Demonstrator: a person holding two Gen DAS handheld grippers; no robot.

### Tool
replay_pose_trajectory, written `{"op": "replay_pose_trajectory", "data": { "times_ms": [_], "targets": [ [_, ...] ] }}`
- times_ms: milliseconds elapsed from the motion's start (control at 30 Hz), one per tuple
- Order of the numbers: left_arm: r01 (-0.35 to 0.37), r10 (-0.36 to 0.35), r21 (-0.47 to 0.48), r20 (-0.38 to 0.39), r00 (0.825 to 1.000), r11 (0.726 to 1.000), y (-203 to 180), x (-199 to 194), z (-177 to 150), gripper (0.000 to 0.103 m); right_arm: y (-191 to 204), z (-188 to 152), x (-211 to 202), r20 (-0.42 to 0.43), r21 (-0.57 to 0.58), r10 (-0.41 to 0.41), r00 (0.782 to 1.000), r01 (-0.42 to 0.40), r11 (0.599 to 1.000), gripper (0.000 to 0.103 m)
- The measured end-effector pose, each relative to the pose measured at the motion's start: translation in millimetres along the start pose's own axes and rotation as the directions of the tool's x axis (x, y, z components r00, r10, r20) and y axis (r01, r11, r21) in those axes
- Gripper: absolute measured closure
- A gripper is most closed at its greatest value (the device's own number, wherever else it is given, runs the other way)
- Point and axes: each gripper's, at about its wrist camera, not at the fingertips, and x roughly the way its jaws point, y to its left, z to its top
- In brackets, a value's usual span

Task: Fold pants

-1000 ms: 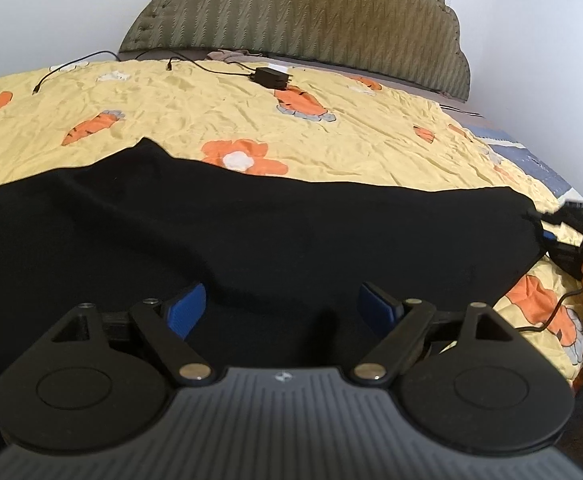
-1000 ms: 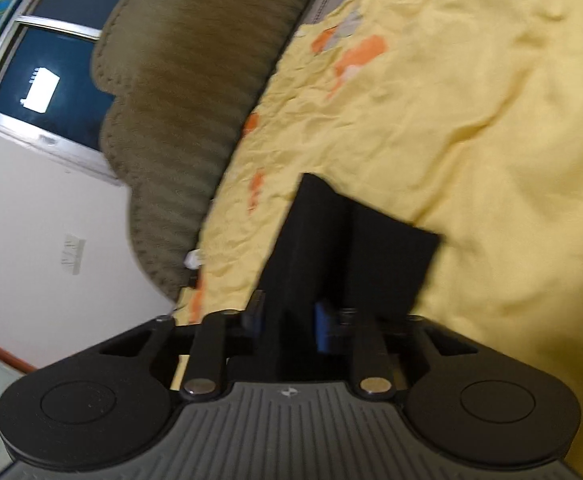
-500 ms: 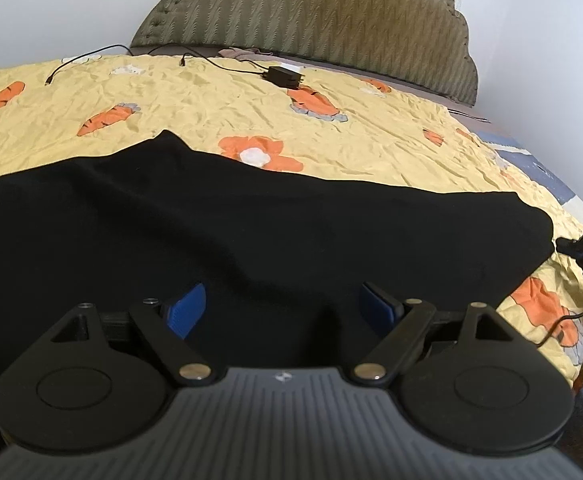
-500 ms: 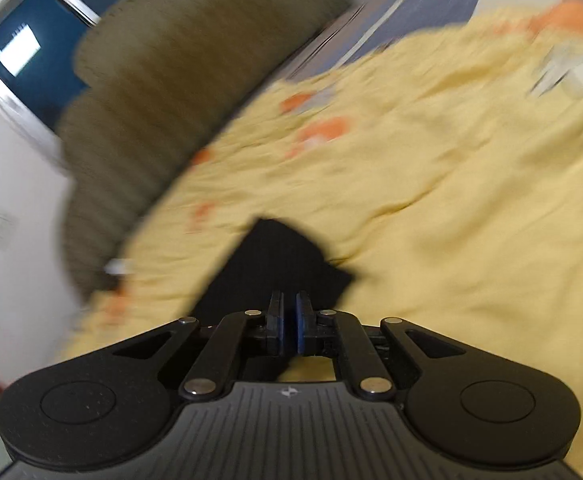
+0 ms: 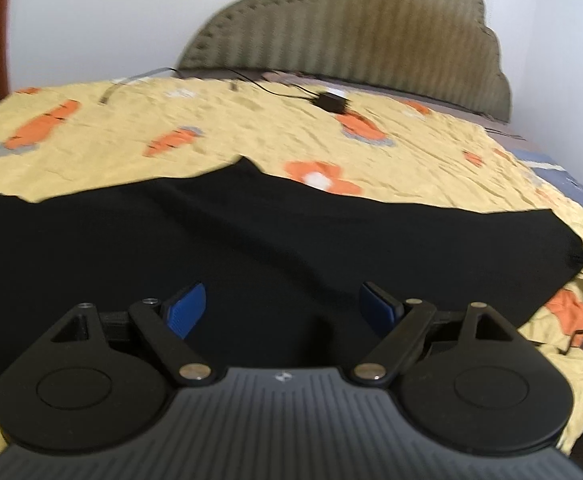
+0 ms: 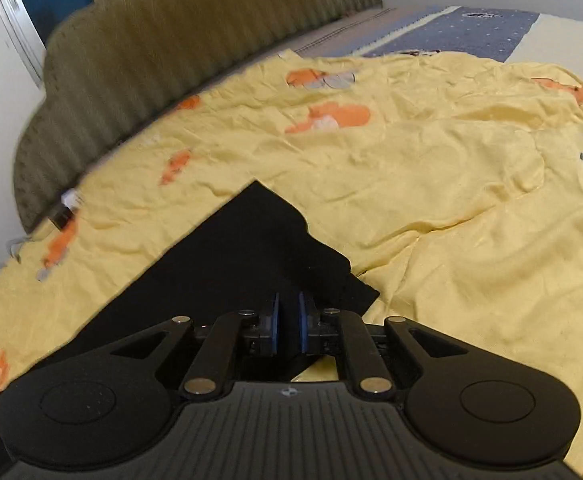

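My left claw (image 5: 281, 306) hangs open over the pants (image 5: 291, 248); my right claw (image 6: 288, 322) is closed empty, so I regrip the hem squarely.

We see two matte black plastic grippers (image 5: 281, 308) (image 6: 288, 322) with ribbed housings, round side discs, silver pivot screws and blue pads (image 5: 183, 312).

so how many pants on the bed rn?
1. Black pants lie spread across the near side of the yellow sheet; the right wrist view shows one corner of the same pair. Parts of the bed are out of frame, so more could be hidden.
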Motion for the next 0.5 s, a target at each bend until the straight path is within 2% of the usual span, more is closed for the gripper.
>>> {"op": "replay_pose_trajectory", "data": {
  "times_ms": [67, 100, 133, 200, 233, 267, 300, 333, 367, 400, 433, 467, 500],
  "targets": [
    [-0.028, 0.027, -0.018, -0.009, 1.0, 0.999, 12, -3, -1, 0.021, 9, -4, -19, 0.053, -0.037, -0.008, 0.999, 0.01, 0.999, 0.092],
    [-0.043, 0.042, -0.025, -0.013, 0.999, 0.999, 17, -2, -2, 0.021, 16, -6, -27, 0.075, -0.065, 0.027, 0.997, -0.022, 0.998, 0.092],
    [-0.056, 0.055, -0.031, -0.017, 0.998, 0.998, 22, -2, -4, 0.021, 24, -8, -32, 0.075, -0.095, 0.071, 0.995, -0.063, 0.993, 0.092],
    [-0.084, 0.083, -0.044, -0.02, 0.996, 0.996, 30, -2, -6, 0.021, 39, -11, -29, 0.024, -0.13, 0.143, 0.989, -0.139, 0.982, 0.092],
    [-0.089, 0.088, -0.053, -0.015, 0.996, 0.995, 34, -4, -7, 0.021, 41, -12, -21, 0.003, -0.139, 0.136, 0.991, -0.134, 0.981, 0.092],
    [-0.092, 0.092, -0.056, -0.011, 0.996, 0.994, 36, -7, -7, 0.021, 42, -14, -10, -0.001, -0.167, 0.049, 0.999, -0.048, 0.985, 0.092],
    [-0.1, 0.1, -0.055, -0.008, 0.995, 0.993, 39, -10, -7, 0.021, 42, -13, 0, -0.004, -0.186, -0.065, 0.998, 0.063, 0.981, 0.092],
    [-0.107, 0.107, -0.052, -0.008, 0.994, 0.993, 42, -14, -8, 0.021, 39, -12, 0, -0.013, -0.161, -0.089, 0.996, 0.085, 0.983, 0.088],
    [-0.108, 0.107, -0.048, -0.01, 0.994, 0.993, 44, -17, -6, 0.021, 41, -12, -12, -0.001, -0.133, 0.006, 1.0, -0.006, 0.991, 0.088],
    [-0.101, 0.101, -0.049, -0.003, 0.995, 0.994, 46, -20, -3, 0.021, 50, -14, -25, 0.02, -0.147, 0.095, 0.995, -0.091, 0.985, 0.088],
    [-0.093, 0.093, -0.061, 0.006, 0.996, 0.994, 48, -21, 1, 0.021, 69, -15, -36, 0.027, -0.204, 0.157, 0.987, -0.148, 0.968, 0.088],
    [-0.078, 0.08, -0.083, 0.016, 0.997, 0.993, 50, -21, 7, 0.021, 94, -18, -42, 0.003, -0.279, 0.217, 0.976, -0.207, 0.938, 0.087],
    [-0.056, 0.059, -0.109, 0.026, 0.998, 0.992, 52, -19, 13, 0.021, 118, -20, -44, -0.048, -0.325, 0.291, 0.956, -0.29, 0.9, 0.087]
  ]
}}
